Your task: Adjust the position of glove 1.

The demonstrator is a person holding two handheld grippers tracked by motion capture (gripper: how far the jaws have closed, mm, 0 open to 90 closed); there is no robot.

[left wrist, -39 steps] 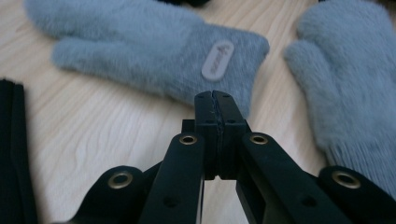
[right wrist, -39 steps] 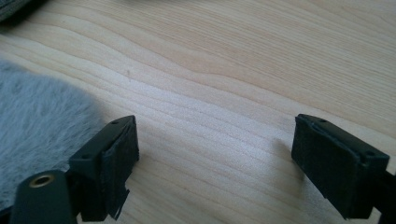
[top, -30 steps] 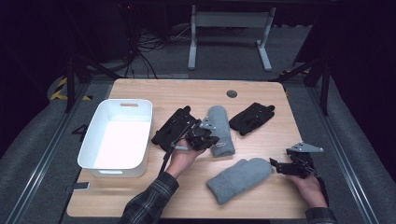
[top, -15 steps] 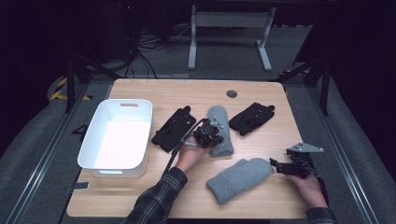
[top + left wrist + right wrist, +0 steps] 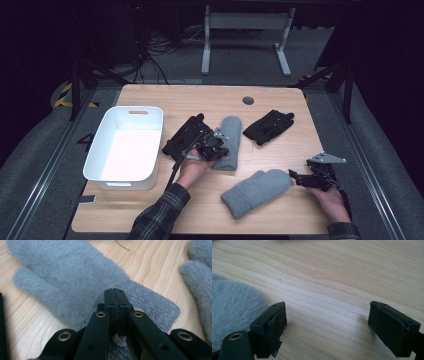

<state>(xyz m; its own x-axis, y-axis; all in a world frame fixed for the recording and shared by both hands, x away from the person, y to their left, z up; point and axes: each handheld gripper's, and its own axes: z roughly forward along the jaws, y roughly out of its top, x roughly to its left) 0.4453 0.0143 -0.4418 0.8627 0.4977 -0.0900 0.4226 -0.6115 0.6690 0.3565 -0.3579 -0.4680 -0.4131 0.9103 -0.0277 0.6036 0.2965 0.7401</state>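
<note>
Now left gripper (image 5: 216, 144) sits further onto upper grey mitten (image 5: 75, 285) mid-tabletop (image 5: 200, 100), jaws pressed together at its knit cuff; pick-up likely under way. Right gripper (image 5: 327, 327) unmoved, jaws spread beside lower mitten (image 5: 257, 191).

No word, brand or number can be read with certainty. On the grey floor mat (image 5: 85, 142) left of the counter (image 5: 200, 100), the high view shows a dark mark beside the white bin (image 5: 125, 150) that looks like the digit 4, though it is too small to be sure of. Farther back on the floor lies a strip of yellow-and-black hazard stripes (image 5: 67, 95), a warning sign without lettering. In the left gripper view a small white tag (image 5: 120, 340) sits on the cuff of the grey mitten (image 5: 75, 285), largely hidden behind the tool; its print cannot be made out.
</note>
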